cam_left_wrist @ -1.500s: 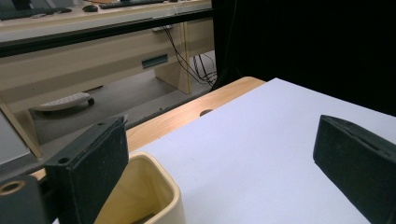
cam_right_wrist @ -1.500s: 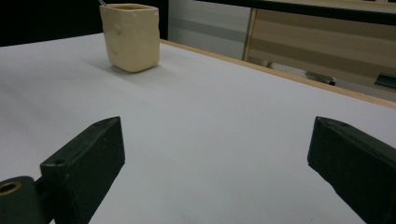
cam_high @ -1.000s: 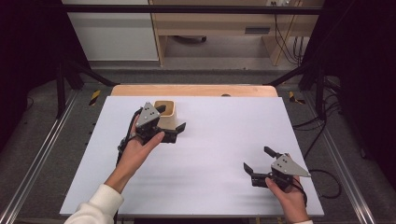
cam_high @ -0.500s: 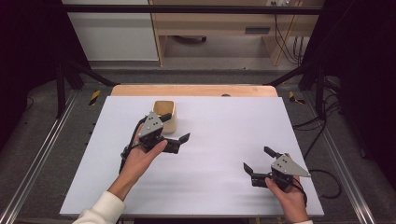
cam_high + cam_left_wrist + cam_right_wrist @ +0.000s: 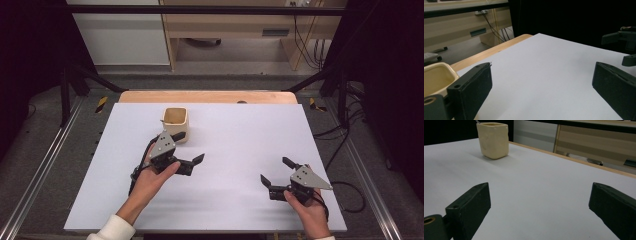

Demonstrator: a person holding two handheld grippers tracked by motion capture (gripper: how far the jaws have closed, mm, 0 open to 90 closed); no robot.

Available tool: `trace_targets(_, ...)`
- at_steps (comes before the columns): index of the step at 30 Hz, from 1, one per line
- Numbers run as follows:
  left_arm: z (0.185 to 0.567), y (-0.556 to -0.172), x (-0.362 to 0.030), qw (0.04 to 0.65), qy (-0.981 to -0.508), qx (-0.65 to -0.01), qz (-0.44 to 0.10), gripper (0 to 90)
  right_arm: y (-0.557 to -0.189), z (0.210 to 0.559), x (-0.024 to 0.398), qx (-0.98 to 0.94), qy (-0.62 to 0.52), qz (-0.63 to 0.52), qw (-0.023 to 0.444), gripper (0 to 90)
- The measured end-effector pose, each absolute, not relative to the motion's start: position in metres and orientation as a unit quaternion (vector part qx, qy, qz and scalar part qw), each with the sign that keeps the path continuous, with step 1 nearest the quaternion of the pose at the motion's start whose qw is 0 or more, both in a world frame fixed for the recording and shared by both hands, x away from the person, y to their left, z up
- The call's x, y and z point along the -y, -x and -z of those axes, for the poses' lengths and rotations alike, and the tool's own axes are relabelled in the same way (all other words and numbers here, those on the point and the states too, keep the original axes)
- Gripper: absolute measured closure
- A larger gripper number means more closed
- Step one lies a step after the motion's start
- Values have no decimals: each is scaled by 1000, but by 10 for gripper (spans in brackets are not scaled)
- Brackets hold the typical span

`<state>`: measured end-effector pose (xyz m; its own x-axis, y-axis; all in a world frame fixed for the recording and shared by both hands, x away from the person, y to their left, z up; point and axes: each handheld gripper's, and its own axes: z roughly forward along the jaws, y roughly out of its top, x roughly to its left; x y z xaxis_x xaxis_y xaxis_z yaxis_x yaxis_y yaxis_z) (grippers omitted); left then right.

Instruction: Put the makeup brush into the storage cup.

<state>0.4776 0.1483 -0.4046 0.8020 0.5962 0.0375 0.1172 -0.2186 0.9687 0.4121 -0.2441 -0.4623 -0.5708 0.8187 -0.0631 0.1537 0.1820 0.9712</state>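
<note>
While the cream cup (image 5: 175,123) is standing upright near the table's (image 5: 240,130) far edge, just beyond the gaping, empty left gripper (image 5: 189,159), it is looking rigid, glazed, probably slippery and breakable, best pinched across opposite walls.

Glossy ceramic cup (image 5: 175,123), matt white table (image 5: 240,150)

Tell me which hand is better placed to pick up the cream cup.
Left. The left tongs sit open just beside the cream cup, while the right tongs, also open, are far across the table.
</note>
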Motion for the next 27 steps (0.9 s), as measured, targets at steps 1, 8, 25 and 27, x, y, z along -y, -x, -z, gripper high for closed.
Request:
trace_targets(1,406,-476,-149,579,-753,-236,-207,25,-412,462,244,-704,-345,-538,309,43)
trace_targets(8,413,-469,-154,580,-752,-237,-204,25,-412,462,244,-705,-345,-538,308,43)
trace_targets(25,427,-453,-191,581,-749,-231,-218,25,-413,463,245,-701,-352,-540,305,38)
trace_targets(27,428,-451,-197,581,-748,-233,-220,25,-413,463,246,-699,-354,-538,310,44)
